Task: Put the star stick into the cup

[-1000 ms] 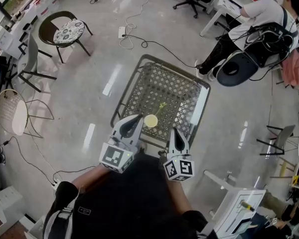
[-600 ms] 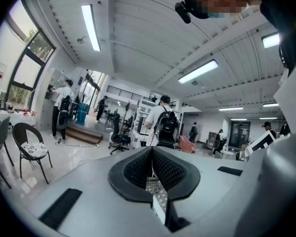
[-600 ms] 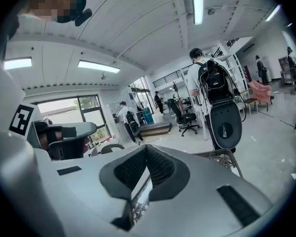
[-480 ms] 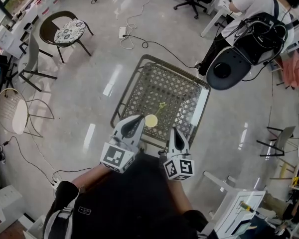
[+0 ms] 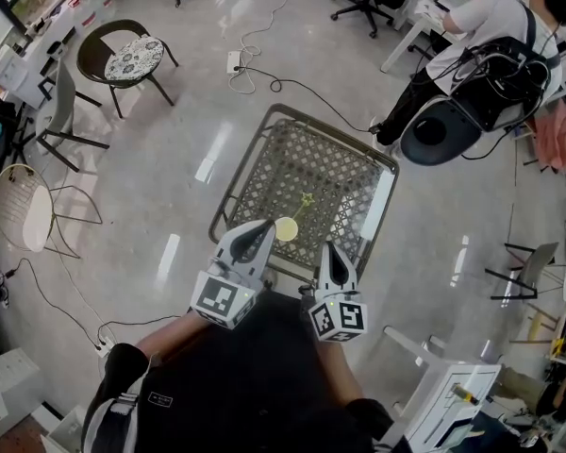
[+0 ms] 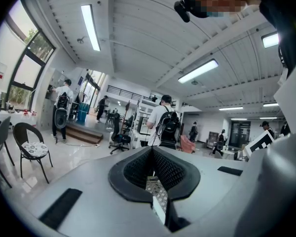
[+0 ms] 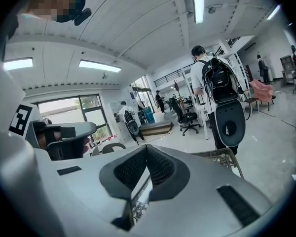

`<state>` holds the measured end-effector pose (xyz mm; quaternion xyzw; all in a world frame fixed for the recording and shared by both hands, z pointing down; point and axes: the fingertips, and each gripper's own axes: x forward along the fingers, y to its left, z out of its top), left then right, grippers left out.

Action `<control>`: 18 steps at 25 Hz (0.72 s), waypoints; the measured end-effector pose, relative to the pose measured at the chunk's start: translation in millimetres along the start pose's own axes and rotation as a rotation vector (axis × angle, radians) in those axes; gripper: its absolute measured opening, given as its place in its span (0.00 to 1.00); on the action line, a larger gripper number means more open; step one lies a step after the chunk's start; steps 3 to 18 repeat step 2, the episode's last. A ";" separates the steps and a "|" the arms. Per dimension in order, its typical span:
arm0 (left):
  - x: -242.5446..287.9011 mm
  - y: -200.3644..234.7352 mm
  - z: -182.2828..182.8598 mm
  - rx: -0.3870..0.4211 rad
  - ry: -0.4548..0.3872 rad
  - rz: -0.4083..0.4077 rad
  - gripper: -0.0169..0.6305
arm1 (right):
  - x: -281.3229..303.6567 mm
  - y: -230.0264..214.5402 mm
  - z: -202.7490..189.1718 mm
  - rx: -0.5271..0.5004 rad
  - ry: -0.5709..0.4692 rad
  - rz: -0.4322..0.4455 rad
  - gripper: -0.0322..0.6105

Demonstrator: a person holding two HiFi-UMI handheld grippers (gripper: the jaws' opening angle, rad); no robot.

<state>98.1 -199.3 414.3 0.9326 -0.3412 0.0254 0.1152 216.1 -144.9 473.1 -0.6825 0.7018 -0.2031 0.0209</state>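
- Head view: a square metal lattice worktop (image 5: 332, 163) stands on a glossy pale floor (image 5: 151, 177).
- A pale yellow cup (image 5: 286, 227) sits near the worktop's near edge, upright, its round mouth facing the camera.
- The star stick (image 5: 305, 202) is just beyond the cup, with the star at the far end. Its thin stem runs back to the cup's rim (too small here to tell whether the stem goes inside or stops against it).
- The left gripper (image 5: 257, 232) hangs just left of the cup, apart from it. The right gripper (image 5: 330, 253) is to the cup's right, near the worktop's edge.
- A chair with a patterned cushion (image 5: 132, 59) and a person with a backpack (image 5: 491, 36) are well away from the worktop.
- Left gripper view: the dark ribbed fingers (image 6: 138, 169) meet at their tips with nothing between them. A strip of lattice shows through the slit below.
- Right gripper view: the fingers (image 7: 165, 169) are likewise pressed together and empty. The worktop's corner shows past them.
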 end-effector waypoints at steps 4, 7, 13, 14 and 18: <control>-1.6 1.6 -0.3 -0.004 0.005 0.010 0.05 | 0.1 0.9 -0.4 -0.003 0.002 0.000 0.07; -1.6 1.6 -0.3 -0.004 0.005 0.010 0.05 | 0.1 0.9 -0.4 -0.003 0.002 0.000 0.07; -1.6 1.6 -0.3 -0.004 0.005 0.010 0.05 | 0.1 0.9 -0.4 -0.003 0.002 0.000 0.07; -1.6 1.6 -0.3 -0.004 0.005 0.010 0.05 | 0.1 0.9 -0.4 -0.003 0.002 0.000 0.07; -1.6 1.6 -0.3 -0.004 0.005 0.010 0.05 | 0.1 0.9 -0.4 -0.003 0.002 0.000 0.07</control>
